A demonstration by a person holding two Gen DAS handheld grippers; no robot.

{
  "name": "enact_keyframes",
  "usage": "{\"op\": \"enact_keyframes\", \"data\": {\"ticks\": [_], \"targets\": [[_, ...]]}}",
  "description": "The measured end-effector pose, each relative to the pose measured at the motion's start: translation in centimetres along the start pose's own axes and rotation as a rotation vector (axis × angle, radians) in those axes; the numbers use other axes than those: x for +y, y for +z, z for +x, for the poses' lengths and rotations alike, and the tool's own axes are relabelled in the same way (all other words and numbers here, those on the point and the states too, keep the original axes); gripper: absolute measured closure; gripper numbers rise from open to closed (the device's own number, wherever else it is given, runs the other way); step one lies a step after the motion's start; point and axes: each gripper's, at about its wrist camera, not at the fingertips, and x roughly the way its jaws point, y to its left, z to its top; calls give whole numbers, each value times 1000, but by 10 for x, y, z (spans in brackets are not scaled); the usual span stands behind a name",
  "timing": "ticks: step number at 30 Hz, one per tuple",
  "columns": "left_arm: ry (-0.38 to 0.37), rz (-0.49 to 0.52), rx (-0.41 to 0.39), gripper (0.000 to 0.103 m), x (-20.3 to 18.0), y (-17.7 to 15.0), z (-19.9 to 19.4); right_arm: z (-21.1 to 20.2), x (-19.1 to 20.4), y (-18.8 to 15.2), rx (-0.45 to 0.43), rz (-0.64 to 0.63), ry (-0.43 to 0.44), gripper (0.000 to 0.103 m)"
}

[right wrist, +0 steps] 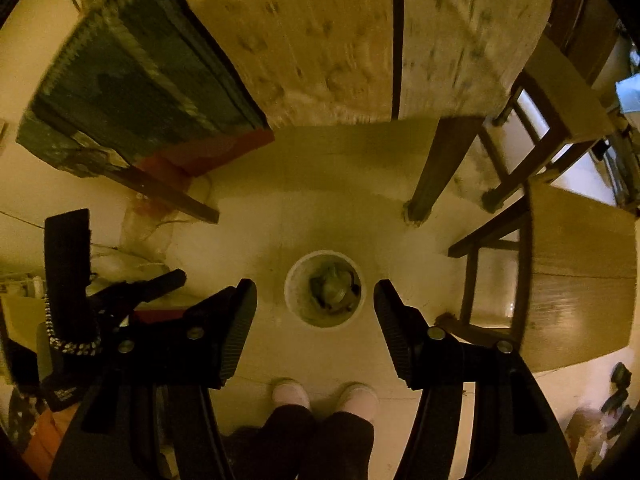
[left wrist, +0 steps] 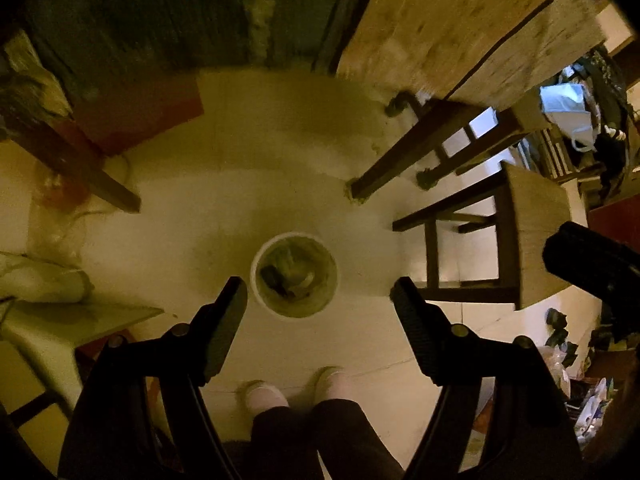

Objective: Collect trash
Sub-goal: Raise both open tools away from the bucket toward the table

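Observation:
A white round trash bin [left wrist: 294,274] stands on the pale floor under the table, with several pieces of dark and greenish trash inside. It also shows in the right wrist view [right wrist: 324,289]. My left gripper [left wrist: 320,300] is open and empty, held high above the bin and pointing down at it. My right gripper [right wrist: 316,300] is open and empty too, also above the bin. The left gripper shows at the left of the right wrist view [right wrist: 120,292].
A wooden table [left wrist: 452,20] spans the top with dark legs [left wrist: 404,156]. A wooden stool [left wrist: 532,236] stands right of the bin. The person's feet in pale shoes [left wrist: 296,388] are just behind the bin. Clutter lies on the floor at far right [left wrist: 572,352].

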Motion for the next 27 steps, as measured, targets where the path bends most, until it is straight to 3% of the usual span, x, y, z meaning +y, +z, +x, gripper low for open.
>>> {"op": "enact_keyframes", "data": {"ticks": [7, 13, 23, 27], "targets": [[28, 22, -167, 28, -7, 12, -124, -76, 25, 7, -66, -13, -12, 46], [2, 26, -340, 28, -14, 21, -239, -160, 55, 19, -186, -48, -24, 46], [-13, 61, -680, 29, -23, 16, -418, -310, 121, 20, -479, -142, -43, 46], [-2, 96, -778, 29, -26, 8, -465, -367, 147, 13, -646, -157, -36, 28]]}}
